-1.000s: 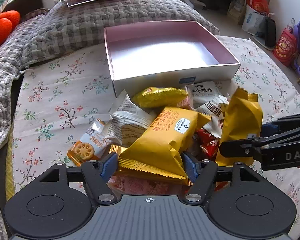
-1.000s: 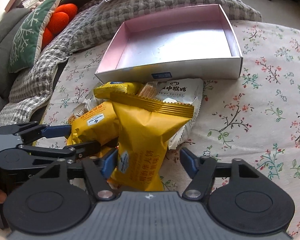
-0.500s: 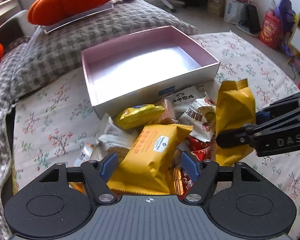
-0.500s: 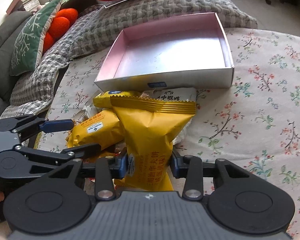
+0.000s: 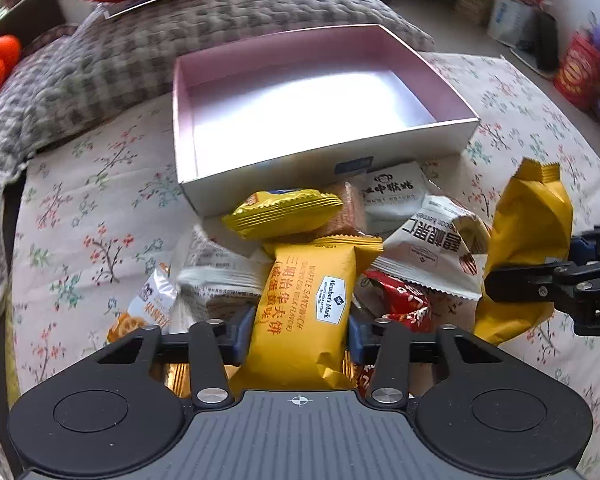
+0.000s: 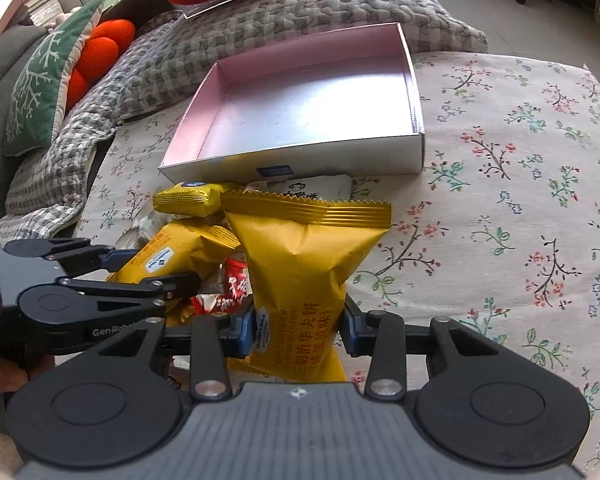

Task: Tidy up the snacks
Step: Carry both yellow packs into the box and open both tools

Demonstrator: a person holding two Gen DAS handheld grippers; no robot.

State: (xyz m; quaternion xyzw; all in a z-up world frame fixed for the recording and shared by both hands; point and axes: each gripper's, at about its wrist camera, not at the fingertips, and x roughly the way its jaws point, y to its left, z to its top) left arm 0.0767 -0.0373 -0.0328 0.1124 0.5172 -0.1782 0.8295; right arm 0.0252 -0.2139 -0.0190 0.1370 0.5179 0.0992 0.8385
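Snacks [image 5: 340, 248] are still sitting in a heap at frame centre on the floral cloth [image 6: 520, 160], just in front of the pink box [image 5: 320, 156], which is holding nothing yet. I'm clamping the left gripper [image 5: 296, 330] on one yellow waffle pack [image 5: 308, 304]; its jaws have just been closing onto it. The right gripper [image 6: 296, 330] is already gripping a second yellow pack [image 6: 300, 264], lifted clear of the pile. Nothing is boxed so far; the whole pile is left.

Glossy foil snack packets [image 5: 306, 304], matt cloth tablecloth [image 6: 520, 184]
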